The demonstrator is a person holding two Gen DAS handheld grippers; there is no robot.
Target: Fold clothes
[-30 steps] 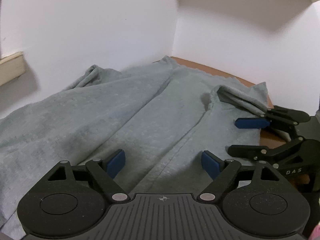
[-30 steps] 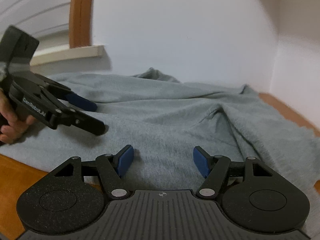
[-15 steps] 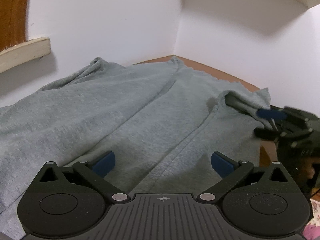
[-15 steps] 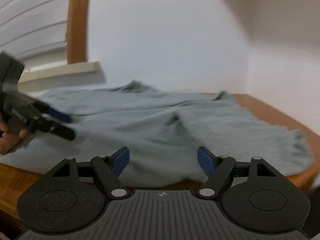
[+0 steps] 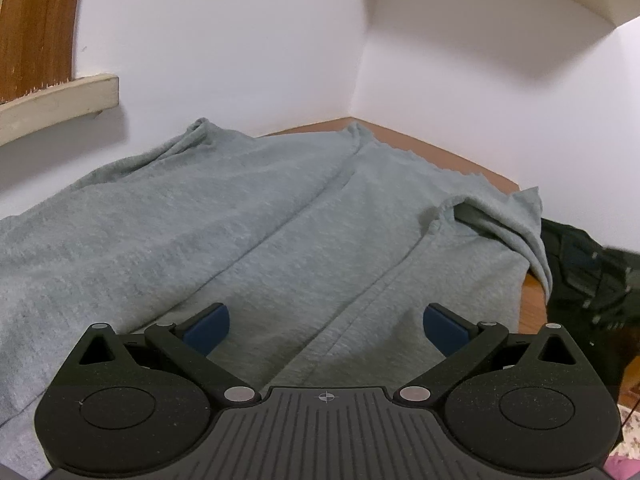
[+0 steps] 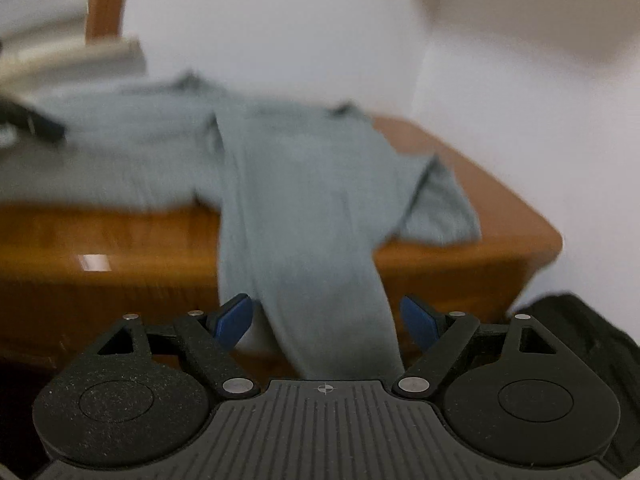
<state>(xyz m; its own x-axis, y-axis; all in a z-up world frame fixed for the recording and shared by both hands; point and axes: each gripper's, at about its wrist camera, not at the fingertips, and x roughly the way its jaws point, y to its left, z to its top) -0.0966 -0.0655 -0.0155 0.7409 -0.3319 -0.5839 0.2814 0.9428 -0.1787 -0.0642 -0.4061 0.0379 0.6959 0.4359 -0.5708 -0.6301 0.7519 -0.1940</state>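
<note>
While the left tongs [image 5: 326,326] hang over the garment with their blue pads [image 5: 208,328] spread wide and nothing between them, the grey knitted garment [image 5: 248,232] fills the middle and left of the left wrist view, lying spread across the wooden worktop [image 5: 452,152]. A long lengthwise seam or fold runs from the far corner near the upper centre of that frame down toward the lower centre, and at the right of the frame a part of the cloth is turned over on itself, showing a darker opening beneath the fold. The worktop sits in a corner of two white walls [image 5: 240,48], and a pale ledge [image 5: 60,100] under a wooden frame shows in the upper left. At the right edge a dark blurred shape appears beyond the cloth; what it is cannot be told. In the right wrist view, which is blurred, the right tongs [image 6: 328,320] stand with their pads [image 6: 236,320] well apart, and a strip of the garment [image 6: 304,208] hangs down over the front edge of the worktop [image 6: 100,264] into the gap between them; whether the cloth touches either pad cannot be told. The rest of the garment lies on the worktop across the upper left and centre of that frame, and a black object [image 6: 580,332] sits at the lower right.
</note>
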